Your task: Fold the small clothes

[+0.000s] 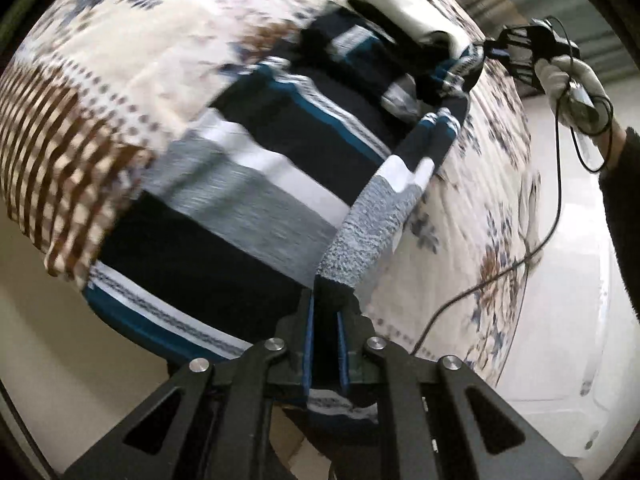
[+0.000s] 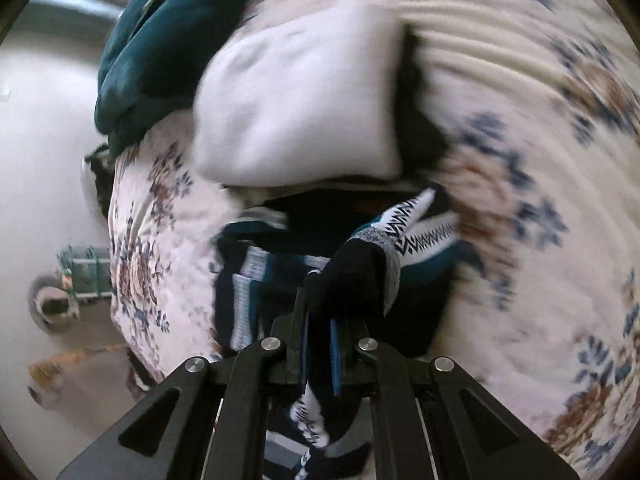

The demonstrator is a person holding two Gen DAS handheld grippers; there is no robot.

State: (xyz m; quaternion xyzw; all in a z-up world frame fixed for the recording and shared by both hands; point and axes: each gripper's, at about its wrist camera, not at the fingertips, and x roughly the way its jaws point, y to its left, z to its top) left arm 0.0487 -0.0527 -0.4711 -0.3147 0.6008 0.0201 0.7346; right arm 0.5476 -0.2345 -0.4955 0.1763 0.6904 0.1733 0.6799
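A striped sweater (image 1: 248, 168) in navy, teal, grey and white lies spread on a floral bedspread (image 1: 152, 40). My left gripper (image 1: 326, 312) is shut on its edge, and a grey and navy fold (image 1: 372, 220) rises from the jaws. My right gripper (image 2: 320, 312) is shut on the sweater's other end (image 2: 356, 268), a dark part with a zigzag band (image 2: 416, 224). The right gripper also shows in the left wrist view (image 1: 520, 48), held by a gloved hand (image 1: 572, 80), at the sweater's far end. Both views are blurred.
A folded white garment (image 2: 300, 108) lies on the bed just beyond the sweater, with a dark teal garment (image 2: 160, 40) behind it. A black cable (image 1: 500, 268) trails across the bedspread. The bed edge and floor (image 2: 48, 160) lie to the left in the right wrist view.
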